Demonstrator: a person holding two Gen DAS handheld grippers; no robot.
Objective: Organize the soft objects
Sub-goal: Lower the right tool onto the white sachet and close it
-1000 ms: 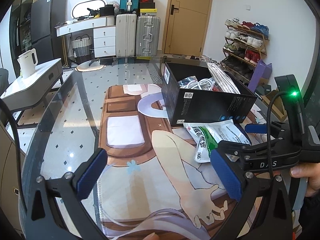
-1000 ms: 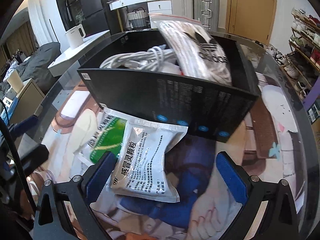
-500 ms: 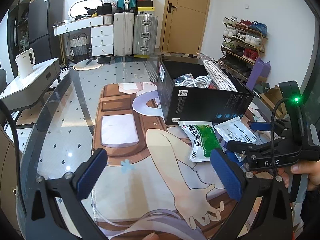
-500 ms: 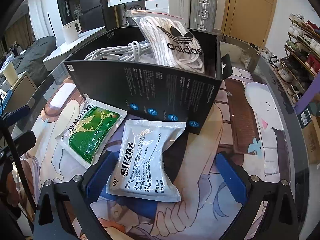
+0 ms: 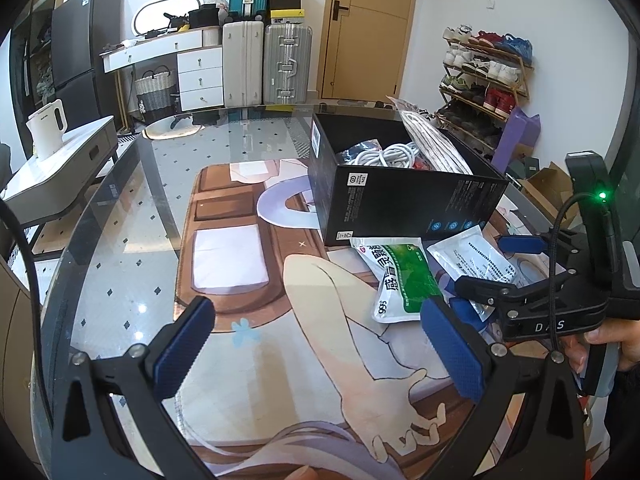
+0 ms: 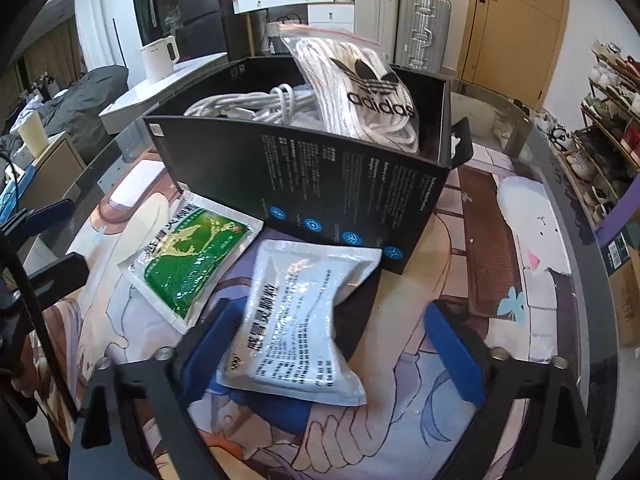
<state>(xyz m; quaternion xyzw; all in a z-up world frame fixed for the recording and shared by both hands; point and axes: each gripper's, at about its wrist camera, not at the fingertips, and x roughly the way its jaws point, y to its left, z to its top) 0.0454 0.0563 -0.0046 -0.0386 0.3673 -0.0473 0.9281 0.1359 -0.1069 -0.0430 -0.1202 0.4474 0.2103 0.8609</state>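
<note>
Glass desk [image 5: 120, 240] is carrying a black box [image 6: 320, 184]; right gripper [image 6: 332, 344] fingers are closing around the white sachet [image 6: 296, 320], not yet pressing, while left gripper [image 5: 316, 344] is hanging open, empty.

Bright, even daylight; glare on the glass table [image 5: 120, 248]; strong fisheye bending and dark vignetting at the edges; slight blur close up.

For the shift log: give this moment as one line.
right tool: closing around white sachet | left tool: open, empty | green sachet: beside box
</note>
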